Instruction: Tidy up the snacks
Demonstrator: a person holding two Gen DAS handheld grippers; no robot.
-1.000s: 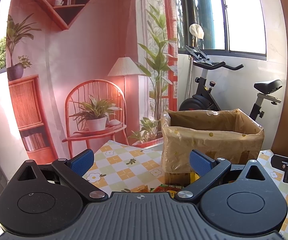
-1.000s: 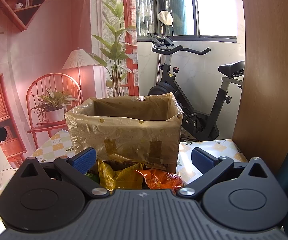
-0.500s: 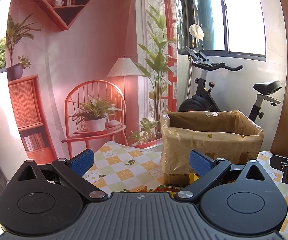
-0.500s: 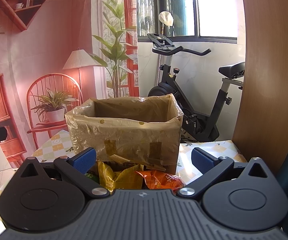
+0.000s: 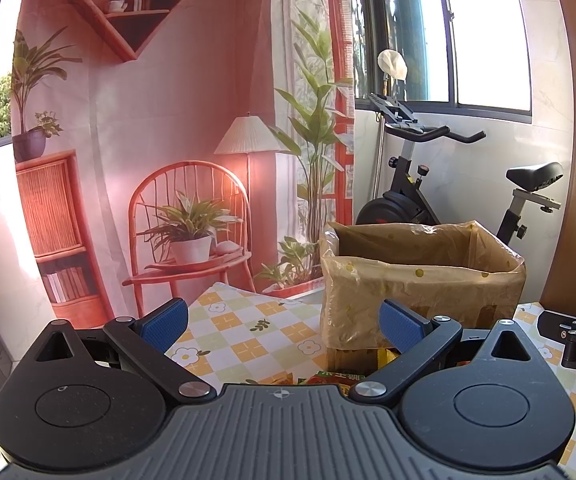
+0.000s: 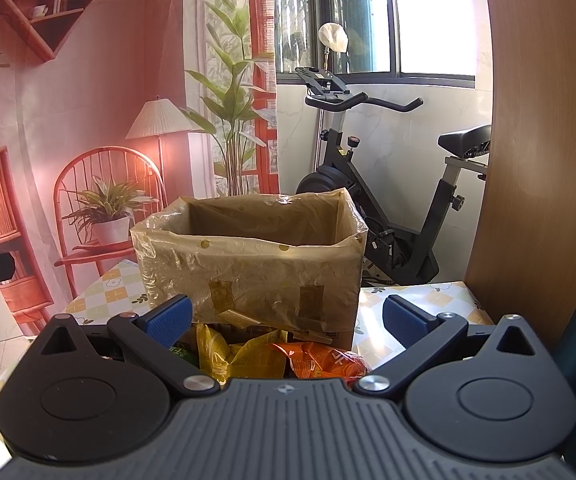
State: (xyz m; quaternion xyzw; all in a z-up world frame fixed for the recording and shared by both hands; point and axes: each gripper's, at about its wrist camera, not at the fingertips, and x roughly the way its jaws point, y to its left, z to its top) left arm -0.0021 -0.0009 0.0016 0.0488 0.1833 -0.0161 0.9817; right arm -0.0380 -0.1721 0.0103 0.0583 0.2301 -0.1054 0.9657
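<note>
Left gripper (image 5: 284, 322) spread wide, nothing between the pads. Right gripper (image 6: 286, 318) likewise apart and empty. Cardboard box (image 6: 248, 264) lined with plastic at frame centre on the checked tablecloth (image 5: 248, 332). Snack packets — yellow (image 6: 244, 354), orange (image 6: 324, 362) — heaped just below the box, partly hidden behind the right gripper's body.

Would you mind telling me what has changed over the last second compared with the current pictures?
Hardly anything. The left gripper drifted very slightly, so the plastic-lined cardboard box sits a touch further left in its view. Nothing was grasped or released: both grippers keep their jaws open, the right gripper is steady, and the yellow snack packet and orange snack packet lie unmoved before the box.
</note>
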